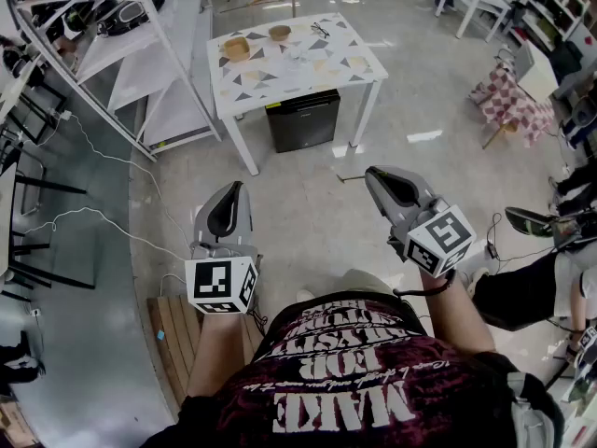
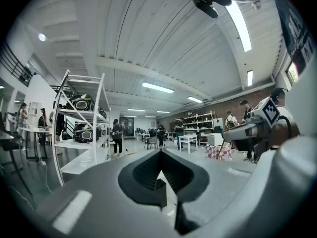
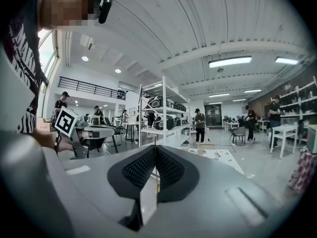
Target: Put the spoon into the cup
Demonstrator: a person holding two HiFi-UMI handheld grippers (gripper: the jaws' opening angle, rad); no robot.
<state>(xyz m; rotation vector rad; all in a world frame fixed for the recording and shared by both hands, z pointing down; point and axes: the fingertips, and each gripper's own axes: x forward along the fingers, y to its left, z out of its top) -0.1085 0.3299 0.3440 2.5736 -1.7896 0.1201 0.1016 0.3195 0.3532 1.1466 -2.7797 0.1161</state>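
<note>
The bench [image 1: 289, 87] stands well ahead of both tools, out of reach. My left hand-held gripper [image 1: 234, 189] and right hand-held gripper [image 1: 376, 173] are both pinched closed on nothing; arriving like that, I'd likely just knock the spoon away. The spoon and cup are too small to pick out on the bench, so I might head for a wooden bowl [image 1: 236, 49] instead.

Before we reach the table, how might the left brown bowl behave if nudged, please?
The bowl looks low and wide, so it would probably slide rather than tip. It seems wooden, so likely light and sturdy; it is too distant to be sure.
</note>
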